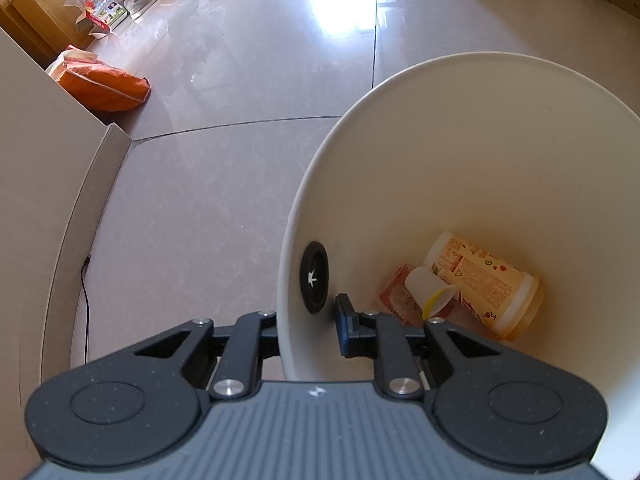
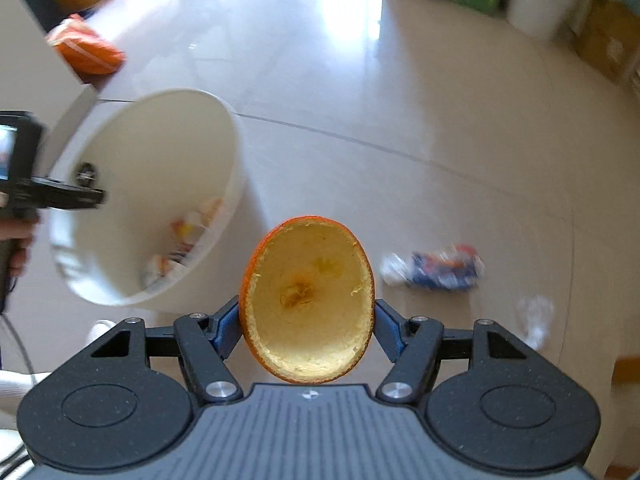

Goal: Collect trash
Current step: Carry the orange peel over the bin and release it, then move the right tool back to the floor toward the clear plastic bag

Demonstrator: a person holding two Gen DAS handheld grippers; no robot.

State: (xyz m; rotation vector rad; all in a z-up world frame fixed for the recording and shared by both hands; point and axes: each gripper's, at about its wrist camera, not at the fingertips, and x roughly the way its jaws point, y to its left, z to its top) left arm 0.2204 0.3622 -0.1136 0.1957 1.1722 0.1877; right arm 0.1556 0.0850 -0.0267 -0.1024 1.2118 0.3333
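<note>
Right hand-held gripper holds a hollow orange peel, pads on both sides, above the floor. Left hand-held gripper is pinched narrow on the bin rim, bin tipped toward the peel. Inside: carton, small cup. Step looks like carry-to-bin; next move needs the peel over the bin mouth, then release. Blue wrapper on the floor, probably next. Right view is blurred; bin contents and wrapper print unreadable there. Left outer finger hidden behind the bin wall.
</note>
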